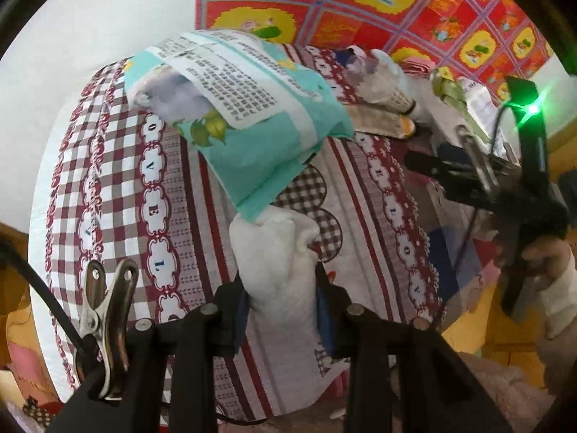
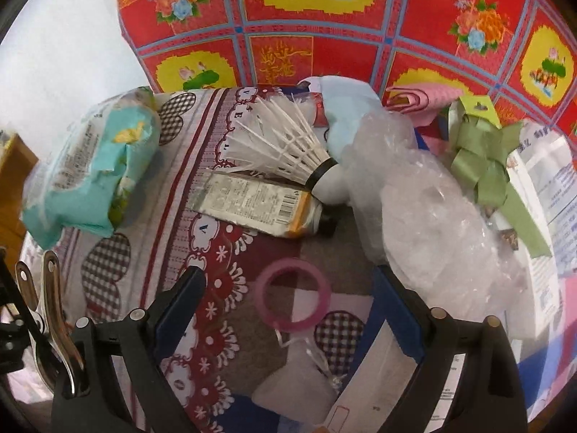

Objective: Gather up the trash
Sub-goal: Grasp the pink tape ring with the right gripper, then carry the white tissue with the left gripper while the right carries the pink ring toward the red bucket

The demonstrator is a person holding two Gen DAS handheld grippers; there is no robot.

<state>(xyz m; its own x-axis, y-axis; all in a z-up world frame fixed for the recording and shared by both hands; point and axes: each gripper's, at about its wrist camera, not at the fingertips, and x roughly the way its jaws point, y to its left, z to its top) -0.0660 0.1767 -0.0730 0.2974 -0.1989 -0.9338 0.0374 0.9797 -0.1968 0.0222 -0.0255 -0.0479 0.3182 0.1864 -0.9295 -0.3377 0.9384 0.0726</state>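
The left claw (image 1: 281, 310) grips a white bag (image 1: 277, 263) over the bed (image 1: 108, 166). The right claw (image 2: 288, 306) hangs wide open, empty, above a pink ring (image 2: 292, 296). Shuttlecock (image 2: 288, 144), flattened tube (image 2: 256, 202) and teal packet (image 2: 93, 166) remain uncollected.

Left gripper (image 1: 281, 310): black plastic frame, blue pads inside the fingers (image 1: 241, 319), round silver screws (image 1: 210, 309) at the pivots. Steel spring clip (image 1: 104, 321) fixed on its left side, black cable (image 1: 39, 288) beside it. Right gripper (image 2: 290, 310): same black frame, blue pads on its fingers (image 2: 398, 310), silver screws (image 2: 437, 312), steel clip (image 2: 47, 321) at left. Seen from the left wrist: green light (image 1: 533, 109) on its body, hand (image 1: 548, 252) with white cuff (image 1: 560, 296).
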